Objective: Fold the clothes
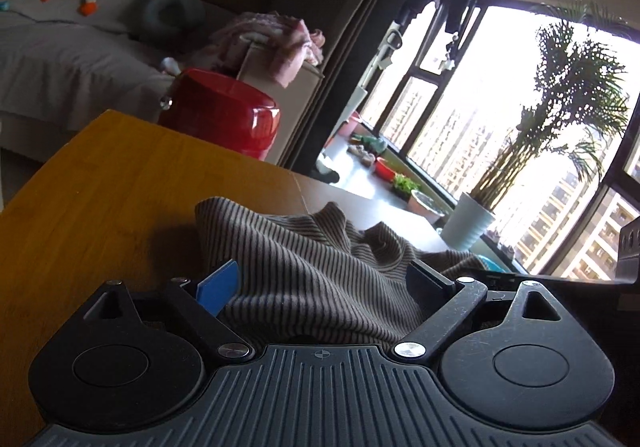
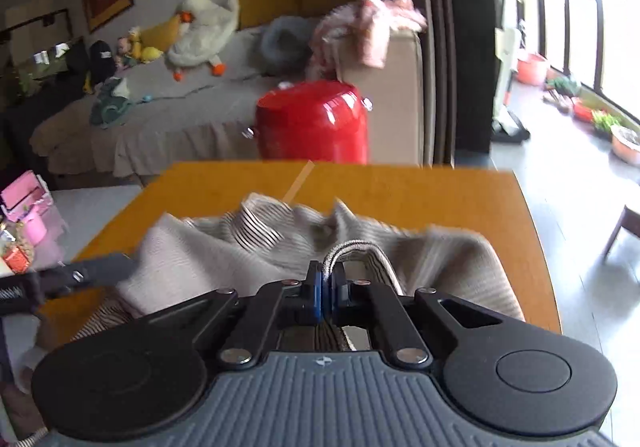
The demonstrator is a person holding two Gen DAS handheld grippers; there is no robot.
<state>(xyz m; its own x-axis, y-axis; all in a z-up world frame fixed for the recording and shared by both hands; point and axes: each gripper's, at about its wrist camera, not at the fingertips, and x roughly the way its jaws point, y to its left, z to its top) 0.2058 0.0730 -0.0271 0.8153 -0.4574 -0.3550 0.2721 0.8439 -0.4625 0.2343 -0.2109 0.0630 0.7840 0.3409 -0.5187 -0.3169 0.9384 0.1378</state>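
A grey-and-brown striped garment point(image 1: 320, 259) lies bunched on the wooden table point(image 1: 112, 183). My left gripper point(image 1: 324, 279) is open, its jaws wide apart with the cloth lying between them. In the right wrist view the same garment point(image 2: 248, 243) is rumpled on the table point(image 2: 420, 191). My right gripper point(image 2: 329, 287) is shut on a fold of the garment's striped edge, which loops up out of the pads. The left gripper's body point(image 2: 80, 275) shows at the left edge of the right wrist view, beside the cloth.
A red suitcase point(image 2: 316, 123) stands beyond the table's far edge, in front of a grey sofa point(image 2: 168, 107) with plush toys and pink clothes. A potted palm point(image 1: 560, 119) and windows are to the right. A chair point(image 2: 628, 227) is right of the table.
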